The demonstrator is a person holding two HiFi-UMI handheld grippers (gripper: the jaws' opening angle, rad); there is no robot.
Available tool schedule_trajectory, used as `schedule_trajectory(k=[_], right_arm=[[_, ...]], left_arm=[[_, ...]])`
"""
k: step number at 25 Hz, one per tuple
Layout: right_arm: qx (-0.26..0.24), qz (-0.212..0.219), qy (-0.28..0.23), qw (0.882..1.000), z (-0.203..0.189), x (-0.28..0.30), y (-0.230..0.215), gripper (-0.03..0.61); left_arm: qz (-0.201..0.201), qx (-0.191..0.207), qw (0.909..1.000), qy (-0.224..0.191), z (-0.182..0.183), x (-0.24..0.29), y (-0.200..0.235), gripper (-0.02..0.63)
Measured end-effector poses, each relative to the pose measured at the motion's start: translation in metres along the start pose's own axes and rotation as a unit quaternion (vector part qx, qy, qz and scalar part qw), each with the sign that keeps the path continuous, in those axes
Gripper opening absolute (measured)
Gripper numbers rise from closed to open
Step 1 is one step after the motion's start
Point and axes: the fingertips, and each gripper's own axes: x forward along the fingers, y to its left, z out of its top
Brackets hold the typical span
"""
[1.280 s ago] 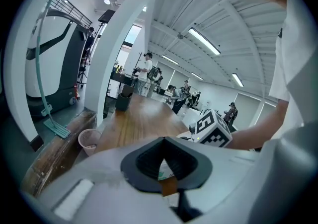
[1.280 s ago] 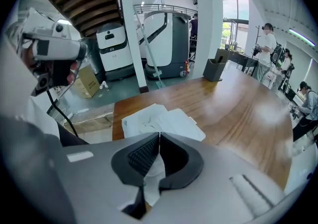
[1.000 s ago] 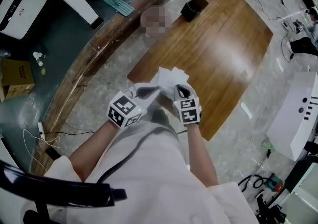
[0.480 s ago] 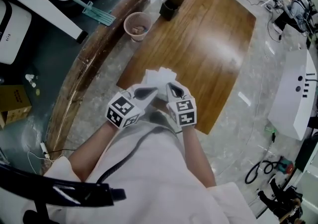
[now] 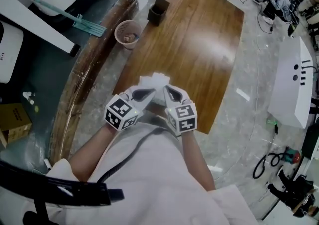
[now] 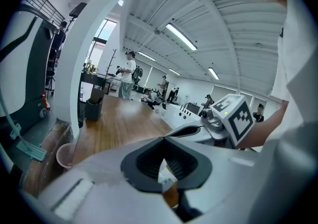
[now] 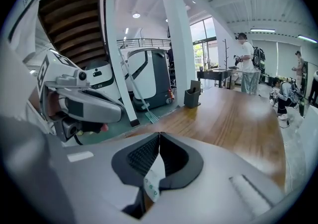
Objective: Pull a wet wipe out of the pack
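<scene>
– White material at the tips: what has changed?
– Little. Left tongs [image 5: 148, 92] and right tongs [image 5: 169, 92] stay closed, tips nearly touching, with the pack [image 5: 154, 80] just ahead of both, clear of the surface [image 5: 199, 44]. Left tongs clamp the pack; right tongs pinch a thin sheet [image 7: 154, 176]. No wipe hangs free, so extraction looks incomplete.
– Legible print?
– None. Green marks on the sheet are too small to read.

Operator: white short-sleeved top [image 5: 149, 179].
Left gripper [image 5: 151, 92], right gripper [image 5: 167, 91]: grey shells, black ribbed pads [image 7: 141, 156], black-and-white marker cubes [image 5: 121, 112].
</scene>
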Motion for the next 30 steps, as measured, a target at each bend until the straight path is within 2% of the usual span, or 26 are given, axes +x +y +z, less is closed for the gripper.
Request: schedule_trajectory(k=[9,20,25,30], right_arm=[[0.023,-0.018,-0.047,0.998,0.023,-0.025,0.001,0.012],[0.045,-0.058,-0.125,0.989,0.063,-0.07,-0.008,0.012],[0.057,-0.085,-0.158,0.982,0.073,-0.095,-0.012,0.012],[0.083,-0.114,-0.206,0.968,0.084,-0.122,-0.022,0.012]], left_arm=[[-0.031,0.017,0.9994,-0.001,0.011,0.011,-0.006,0.006],[-0.068,0.033,0.9971,-0.003,0.025,0.021,-0.012,0.006],[-0.086,0.046,0.9952,-0.005,0.034,0.025,-0.019,0.006],[-0.098,0.065,0.9928,-0.021,0.056,0.027,-0.027,0.006]])
